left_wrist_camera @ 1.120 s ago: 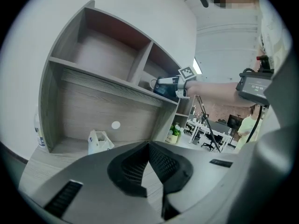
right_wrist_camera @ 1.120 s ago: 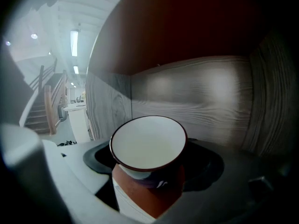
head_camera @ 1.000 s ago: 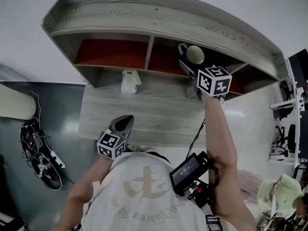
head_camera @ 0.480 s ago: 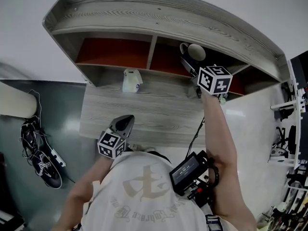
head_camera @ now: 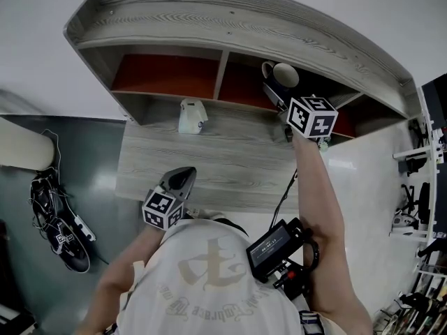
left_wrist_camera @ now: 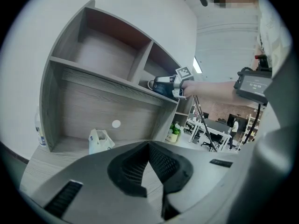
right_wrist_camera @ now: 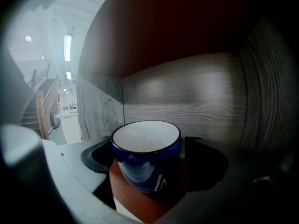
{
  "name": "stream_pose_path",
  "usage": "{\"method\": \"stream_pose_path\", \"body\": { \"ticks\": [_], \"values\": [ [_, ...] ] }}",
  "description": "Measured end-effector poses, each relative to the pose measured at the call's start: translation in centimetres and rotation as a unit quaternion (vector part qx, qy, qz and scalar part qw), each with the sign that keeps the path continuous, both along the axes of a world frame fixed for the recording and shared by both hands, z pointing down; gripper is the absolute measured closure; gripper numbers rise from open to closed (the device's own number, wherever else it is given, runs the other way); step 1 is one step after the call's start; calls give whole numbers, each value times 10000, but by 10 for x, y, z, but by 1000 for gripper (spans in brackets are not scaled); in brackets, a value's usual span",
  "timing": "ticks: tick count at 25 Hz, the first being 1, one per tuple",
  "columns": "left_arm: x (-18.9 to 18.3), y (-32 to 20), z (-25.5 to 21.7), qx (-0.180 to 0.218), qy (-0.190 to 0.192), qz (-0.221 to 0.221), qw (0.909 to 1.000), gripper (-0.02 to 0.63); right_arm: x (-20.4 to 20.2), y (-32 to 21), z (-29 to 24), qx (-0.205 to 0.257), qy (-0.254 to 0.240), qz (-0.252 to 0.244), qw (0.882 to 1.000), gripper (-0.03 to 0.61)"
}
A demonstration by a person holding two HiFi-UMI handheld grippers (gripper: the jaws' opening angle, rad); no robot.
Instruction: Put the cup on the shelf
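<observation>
Compared with a second ago, the right gripper (head_camera: 277, 95) has hardly moved. It reaches into the upper right compartment of the shelf (head_camera: 230, 30), as before. What has changed is the jaws: they are opening now and stand wide. The cup (right_wrist_camera: 147, 164) is between them, but the pads no longer seem to press on it. The blue cup stands upright on the red-brown floor of that compartment, with the back wall just behind it. It is in the same place as before, so I think it now rests on its own weight.

For the task this means, in my opinion, that the placing itself is done. Only the letting go and the drawing back remain.

The left gripper (head_camera: 172, 192) hangs low over the desk (head_camera: 209, 166), well apart from the shelf. Its jaws are together with nothing in them.

A small white bag (head_camera: 190, 117) stands on the desk under the left compartment, far from the working arm. A pair of shoes (head_camera: 59, 232) lies on the floor at the left.

Nothing blocks the way out. But the cup sits between the pads, and the divider (head_camera: 220, 75) and the top board make the compartment narrow. A backward pull that is not straight could catch the cup and drag it toward the edge.
</observation>
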State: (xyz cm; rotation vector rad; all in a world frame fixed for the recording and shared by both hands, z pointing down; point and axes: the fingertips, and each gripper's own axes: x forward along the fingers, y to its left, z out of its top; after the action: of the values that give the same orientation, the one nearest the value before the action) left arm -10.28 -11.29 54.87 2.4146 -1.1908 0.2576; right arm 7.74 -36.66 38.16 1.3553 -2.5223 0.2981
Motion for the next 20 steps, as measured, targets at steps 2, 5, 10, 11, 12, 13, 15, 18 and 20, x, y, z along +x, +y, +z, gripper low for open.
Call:
{"method": "stream_pose_path", "body": {
  "ticks": [2,5,10,11,12,13,15,18,20],
  "values": [
    [0,1,0,-12,-2,7,10000,612,0,1,-2,21,-19,-11,10000,118],
    [2,2,0,-18,-9,35,10000,612,1,5,-5,33,-52,-38,10000,120],
    [4,3,0,-2,-22,93,10000,612,2,11,-8,86,-143,-78,9998,154],
    [5,2,-1,5,-23,99,9999,612,4,12,-9,105,-182,-69,9998,163],
    [6,2,-1,15,-20,105,9999,612,5,14,-10,128,-215,-56,9997,172],
    [7,2,-2,23,-18,112,9999,612,7,15,-11,152,-246,-43,9996,172],
    [10,3,-2,25,-17,132,9999,612,11,19,-12,189,-336,-21,9993,195],
    [12,5,-2,21,-17,164,9999,612,15,26,-13,220,-478,-11,9986,198],
    [14,5,-3,36,-20,189,9998,612,19,30,-14,246,-504,-9,9984,198]
  ]
}}
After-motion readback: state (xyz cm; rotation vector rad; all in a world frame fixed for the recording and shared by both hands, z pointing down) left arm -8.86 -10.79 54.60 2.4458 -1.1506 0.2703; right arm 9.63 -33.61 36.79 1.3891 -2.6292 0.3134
